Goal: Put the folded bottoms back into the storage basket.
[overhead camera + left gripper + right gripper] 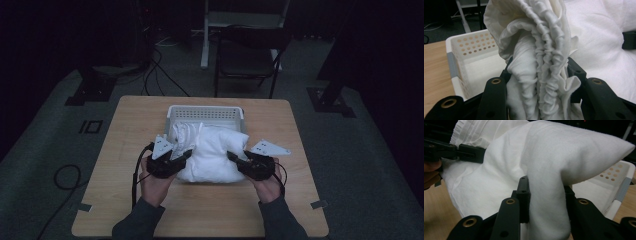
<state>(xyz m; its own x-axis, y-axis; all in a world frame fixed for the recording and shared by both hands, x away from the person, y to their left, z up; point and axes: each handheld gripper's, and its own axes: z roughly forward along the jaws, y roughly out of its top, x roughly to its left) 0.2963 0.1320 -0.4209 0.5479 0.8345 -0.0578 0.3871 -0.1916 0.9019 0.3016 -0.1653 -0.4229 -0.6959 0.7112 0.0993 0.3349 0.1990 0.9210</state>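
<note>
Wooden table bears a white pillow lying crosswise, left tool and right tool clamping its ends.

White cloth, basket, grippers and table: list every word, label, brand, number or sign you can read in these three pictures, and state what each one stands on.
None: no readable text stands on the white cloth, the white basket, the left gripper, the right gripper or the table.

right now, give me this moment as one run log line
left tool: shut on pillowcase | right tool: shut on pillow | pillow: half over basket | table: wood
</note>
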